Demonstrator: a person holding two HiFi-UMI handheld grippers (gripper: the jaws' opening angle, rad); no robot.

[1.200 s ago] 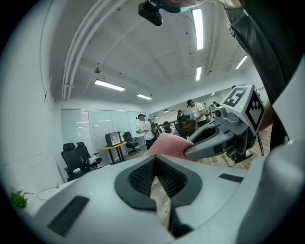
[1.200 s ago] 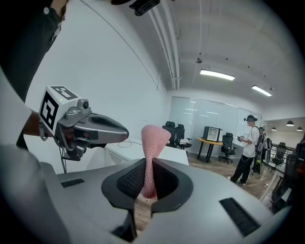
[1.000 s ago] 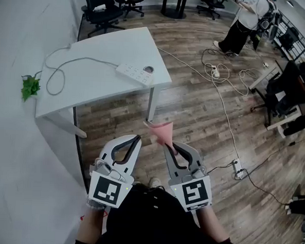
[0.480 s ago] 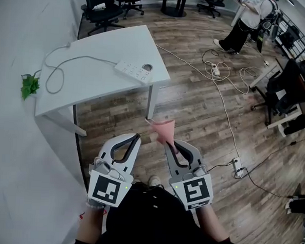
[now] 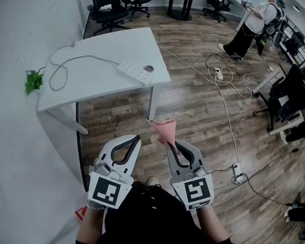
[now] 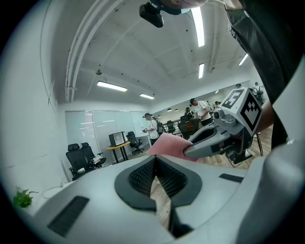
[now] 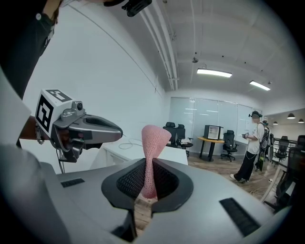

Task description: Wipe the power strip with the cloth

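Power strip (image 5: 136, 72) lies near the right front edge of the counter (image 5: 108, 46), well apart from both grippers, so I judge wiping has not begun. Cloth (image 5: 165, 131) is pinched at its lower end in the right gripper (image 5: 172, 146), jaws clamped on it, the rest standing free above the tips, likely as a loose pad for wiping. Left gripper (image 5: 136, 138) has jaws together on nothing and hangs beside the right, perhaps spare to steady the strip.

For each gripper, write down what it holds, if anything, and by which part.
Right gripper: the pink knitted cloth, pinched at its bunched lower end. Left gripper: nothing, jaws together.
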